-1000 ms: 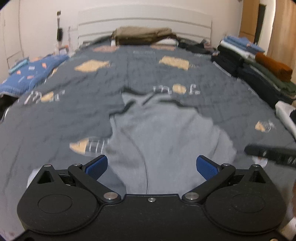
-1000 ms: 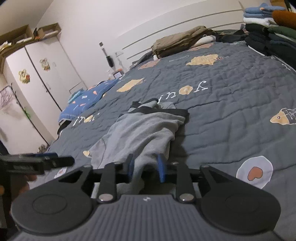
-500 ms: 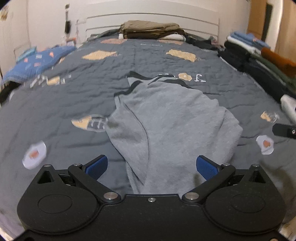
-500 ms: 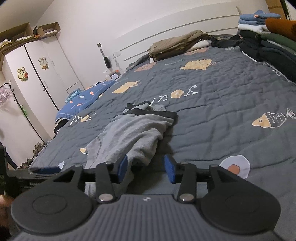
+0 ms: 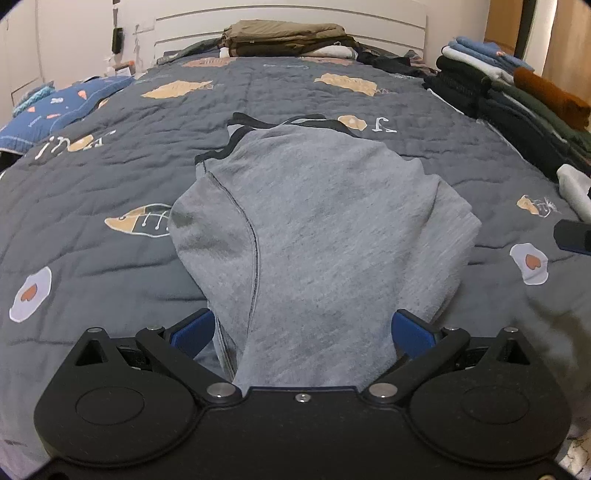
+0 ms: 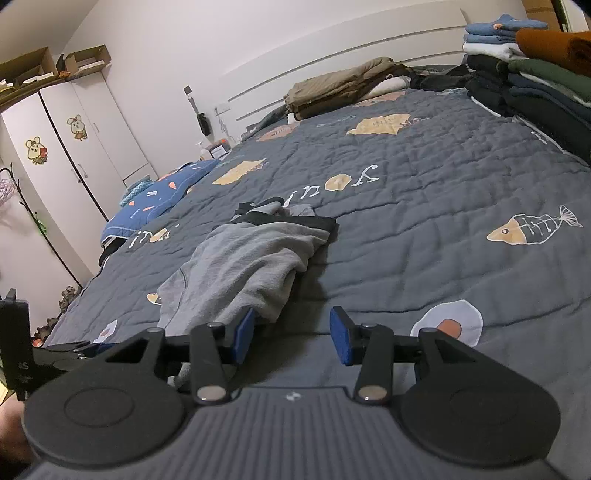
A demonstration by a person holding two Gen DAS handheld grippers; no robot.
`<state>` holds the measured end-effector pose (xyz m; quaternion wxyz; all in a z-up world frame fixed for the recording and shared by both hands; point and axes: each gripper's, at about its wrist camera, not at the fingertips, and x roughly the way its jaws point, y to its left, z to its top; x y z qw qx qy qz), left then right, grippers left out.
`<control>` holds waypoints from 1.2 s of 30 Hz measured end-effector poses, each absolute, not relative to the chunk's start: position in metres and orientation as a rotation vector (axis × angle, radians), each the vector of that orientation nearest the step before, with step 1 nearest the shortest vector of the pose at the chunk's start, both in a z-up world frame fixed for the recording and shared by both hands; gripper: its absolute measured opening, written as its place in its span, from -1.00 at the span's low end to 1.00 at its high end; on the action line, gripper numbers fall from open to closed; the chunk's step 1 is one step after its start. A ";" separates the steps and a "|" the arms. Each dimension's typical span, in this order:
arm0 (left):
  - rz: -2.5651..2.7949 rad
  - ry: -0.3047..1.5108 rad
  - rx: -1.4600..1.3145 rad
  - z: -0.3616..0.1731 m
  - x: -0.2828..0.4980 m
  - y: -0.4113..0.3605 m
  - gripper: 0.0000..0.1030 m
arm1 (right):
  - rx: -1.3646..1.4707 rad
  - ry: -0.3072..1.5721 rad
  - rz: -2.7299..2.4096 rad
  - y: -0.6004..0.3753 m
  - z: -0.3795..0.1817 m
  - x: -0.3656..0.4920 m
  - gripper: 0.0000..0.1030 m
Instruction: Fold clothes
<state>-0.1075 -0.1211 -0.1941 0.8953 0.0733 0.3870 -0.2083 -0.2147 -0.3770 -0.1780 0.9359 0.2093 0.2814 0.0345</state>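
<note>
A grey garment with black trim (image 5: 314, 229) lies rumpled on the dark quilted bed (image 5: 110, 155); it also shows in the right wrist view (image 6: 255, 262). My left gripper (image 5: 303, 332) is open, its blue pads on either side of the garment's near end, with cloth running between them. My right gripper (image 6: 291, 338) is open and empty just past the garment's near right edge; its left pad (image 6: 243, 334) is close beside the cloth. The left gripper shows at the left edge of the right wrist view (image 6: 55, 350).
Stacks of folded clothes (image 5: 517, 96) line the bed's right side. A khaki folded pile (image 5: 284, 33) sits by the headboard. A blue pillow (image 5: 62, 107) lies at the left. White wardrobes (image 6: 74, 147) stand beyond the bed.
My right gripper has opened and let go of the garment, which now lies on the bed. My left gripper has moved in over the garment's near end, still open.
</note>
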 end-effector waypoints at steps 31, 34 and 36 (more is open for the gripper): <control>-0.524 0.801 0.029 -0.190 -0.110 -0.119 -0.57 | 0.459 0.595 0.071 -0.372 -0.183 -0.194 -0.11; -0.575 0.773 0.056 -0.183 -0.125 -0.124 -0.61 | 0.470 0.587 0.076 -0.373 -0.180 -0.195 -0.11; -0.621 0.757 0.075 -0.178 -0.136 -0.131 -0.62 | 0.476 0.578 0.080 -0.374 -0.176 -0.196 -0.11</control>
